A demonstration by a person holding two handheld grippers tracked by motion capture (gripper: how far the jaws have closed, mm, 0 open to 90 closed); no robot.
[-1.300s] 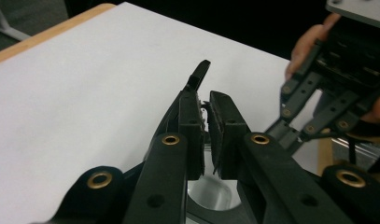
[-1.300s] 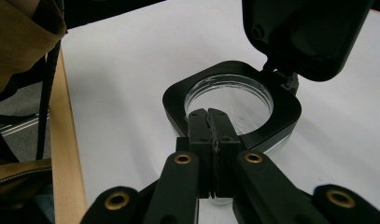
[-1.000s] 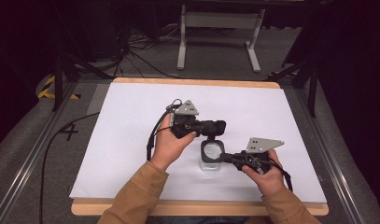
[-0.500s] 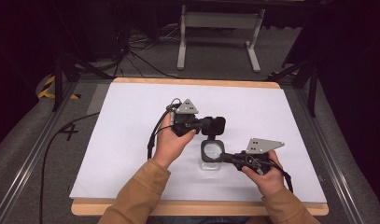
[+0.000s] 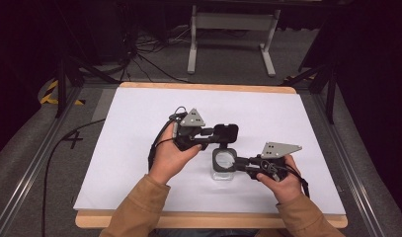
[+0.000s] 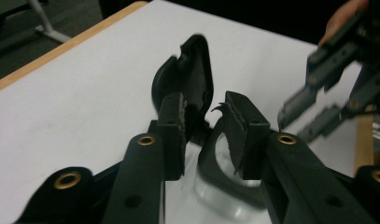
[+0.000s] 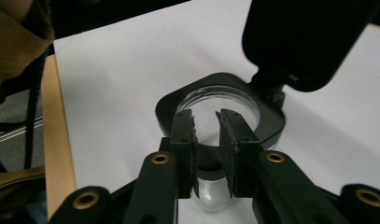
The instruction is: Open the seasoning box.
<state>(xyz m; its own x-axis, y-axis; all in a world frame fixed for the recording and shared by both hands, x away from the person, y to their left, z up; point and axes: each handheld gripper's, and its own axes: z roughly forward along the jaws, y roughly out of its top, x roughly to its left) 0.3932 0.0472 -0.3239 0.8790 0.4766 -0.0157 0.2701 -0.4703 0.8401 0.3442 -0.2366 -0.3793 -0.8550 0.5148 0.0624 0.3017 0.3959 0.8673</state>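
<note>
Near the middle of the table (image 5: 139, 123), the clear jar (image 5: 222, 170) had not moved. The right tool (image 5: 236, 162) stayed nearly closed on its black rim, while the left tool (image 5: 216, 132), jaws partly open, kept gripping the raised flip lid (image 5: 225, 133), so opening looked almost finished.

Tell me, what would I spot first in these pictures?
Probably the small clear jar in the middle of the white table, with its black flip lid standing open. Two hands meet over it: the left hand-held gripper reaches the lid, and the right hand-held gripper pinches the jar's black collar.
</note>
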